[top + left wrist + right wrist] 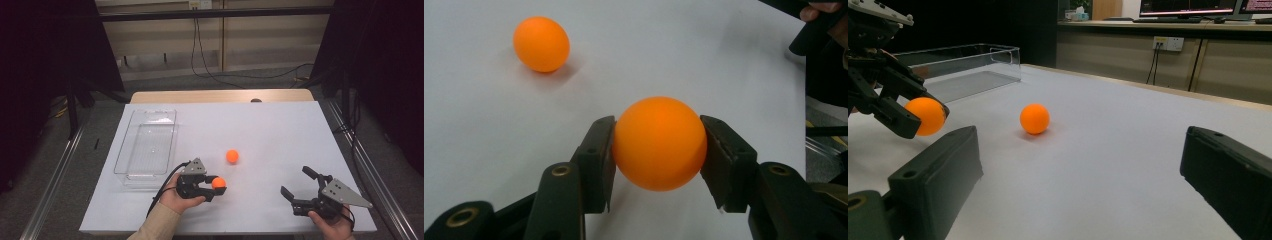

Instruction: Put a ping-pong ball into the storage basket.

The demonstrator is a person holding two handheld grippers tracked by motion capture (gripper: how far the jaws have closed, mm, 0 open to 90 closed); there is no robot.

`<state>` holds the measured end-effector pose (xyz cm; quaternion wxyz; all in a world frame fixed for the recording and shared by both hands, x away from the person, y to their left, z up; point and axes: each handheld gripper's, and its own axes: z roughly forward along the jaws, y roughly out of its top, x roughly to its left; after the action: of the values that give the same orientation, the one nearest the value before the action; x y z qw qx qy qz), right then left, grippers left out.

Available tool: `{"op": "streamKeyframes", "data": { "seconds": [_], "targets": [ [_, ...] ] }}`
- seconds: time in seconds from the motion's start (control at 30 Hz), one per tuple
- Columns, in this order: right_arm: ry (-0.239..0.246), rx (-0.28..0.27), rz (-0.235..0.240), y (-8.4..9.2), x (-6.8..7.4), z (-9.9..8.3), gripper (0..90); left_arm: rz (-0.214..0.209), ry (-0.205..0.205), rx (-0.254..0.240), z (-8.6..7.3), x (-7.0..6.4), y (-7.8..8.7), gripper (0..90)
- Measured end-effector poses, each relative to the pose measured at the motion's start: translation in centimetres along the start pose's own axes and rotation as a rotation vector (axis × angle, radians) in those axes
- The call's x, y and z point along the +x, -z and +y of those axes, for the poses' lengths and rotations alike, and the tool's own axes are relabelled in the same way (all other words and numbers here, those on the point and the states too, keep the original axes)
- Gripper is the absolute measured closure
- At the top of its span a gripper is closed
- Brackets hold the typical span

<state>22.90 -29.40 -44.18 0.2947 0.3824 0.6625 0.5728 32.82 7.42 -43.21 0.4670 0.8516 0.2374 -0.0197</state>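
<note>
My left gripper (216,186) is shut on an orange ball (218,183) near the front of the white table; in the left gripper view both pads press the sides of that ball (659,143). A second orange ball (232,156) lies loose on the table a little farther back, and it shows as the ball (541,44) at upper left and the ball (1034,118) in the right gripper view. My right gripper (299,182) rests at the front right with its jaws wide apart and nothing between them. From there the held ball (925,116) shows at left.
A clear plastic bin (145,147) stands at the left of the white table (280,130), just behind my left hand; its near wall (960,62) shows in the right gripper view. Cables lie on the floor beyond the table's far edge.
</note>
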Motion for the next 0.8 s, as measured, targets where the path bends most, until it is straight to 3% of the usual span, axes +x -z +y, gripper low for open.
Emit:
{"op": "streamKeyframes", "data": {
  "seconds": [0.37,0.8],
  "targets": [
    [-0.002,0.000,0.000,0.0,0.0,0.0,2.4,0.025,0.046,-0.018,0.4,0.7,0.8,51.0],
    [-0.002,-0.001,-0.001,0.0,0.0,0.0,2.5,0.055,0.060,-0.039,1.1,1.2,1.7,51.0]
  ]
}}
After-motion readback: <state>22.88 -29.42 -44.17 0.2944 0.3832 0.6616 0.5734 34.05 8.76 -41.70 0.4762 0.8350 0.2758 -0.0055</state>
